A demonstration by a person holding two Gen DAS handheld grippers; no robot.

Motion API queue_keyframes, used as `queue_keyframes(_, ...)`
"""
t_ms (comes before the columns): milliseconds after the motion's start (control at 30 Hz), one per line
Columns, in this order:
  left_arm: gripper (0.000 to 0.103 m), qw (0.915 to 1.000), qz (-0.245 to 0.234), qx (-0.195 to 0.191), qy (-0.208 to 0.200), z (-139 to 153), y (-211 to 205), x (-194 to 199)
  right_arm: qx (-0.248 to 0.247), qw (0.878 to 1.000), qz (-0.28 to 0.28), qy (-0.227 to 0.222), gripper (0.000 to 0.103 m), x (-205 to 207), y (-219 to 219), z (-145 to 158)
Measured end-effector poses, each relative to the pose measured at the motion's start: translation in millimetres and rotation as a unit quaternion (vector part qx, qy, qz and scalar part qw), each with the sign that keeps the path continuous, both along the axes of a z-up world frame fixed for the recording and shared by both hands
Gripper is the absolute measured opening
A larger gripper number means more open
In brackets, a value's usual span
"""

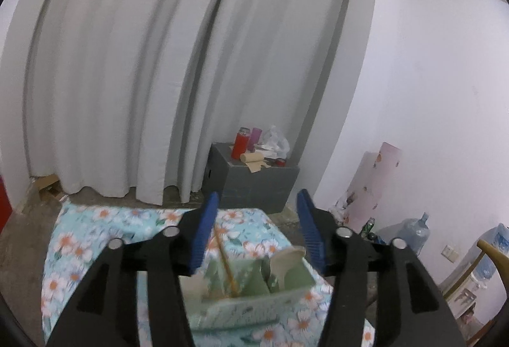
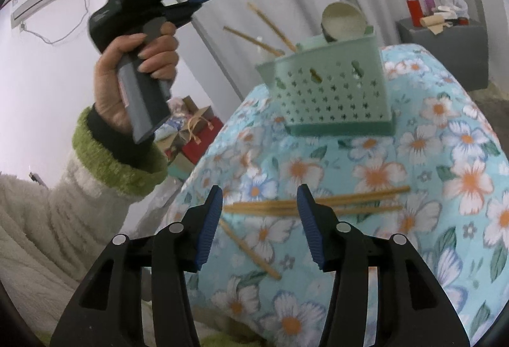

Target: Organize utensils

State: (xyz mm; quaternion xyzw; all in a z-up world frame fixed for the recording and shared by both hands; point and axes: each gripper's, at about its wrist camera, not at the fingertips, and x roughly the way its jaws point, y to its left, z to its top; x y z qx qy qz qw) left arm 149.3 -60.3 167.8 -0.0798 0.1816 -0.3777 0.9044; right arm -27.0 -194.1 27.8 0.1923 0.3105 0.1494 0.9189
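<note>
Right wrist view: right gripper (image 2: pixel 259 223) is wide open and empty, just above loose chopsticks (image 2: pixel 318 204) on the cloth (image 2: pixel 445 156). Left gripper (image 1: pixel 257 232), also open and empty, hangs over the basket (image 2: pixel 331 92). Next step, I judge: lower, then close on one chopstick.

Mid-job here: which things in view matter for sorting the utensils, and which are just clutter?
For the job:
- chopsticks on the cloth
- green basket
- chopsticks in the basket
- spoon

Lying about:
- red flask
- purple cup
- grey box
- water jug
</note>
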Motion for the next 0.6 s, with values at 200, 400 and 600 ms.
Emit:
queue_keyframes(200,0.074,0.9995,0.027,0.012,0.013,-22,41,-46,-0.042,0.999,0.002,0.004,0.065,-19,24,-2)
queue_keyframes(400,0.085,0.9943,0.057,0.073,0.054,-73,68,-83,-0.082,0.996,-0.013,0.018,0.082,-35,39,-10)
queue_keyframes(600,0.087,0.9763,0.111,0.130,0.133,-138,86,-97,-0.115,0.990,-0.067,0.044,0.090,-37,33,-14)
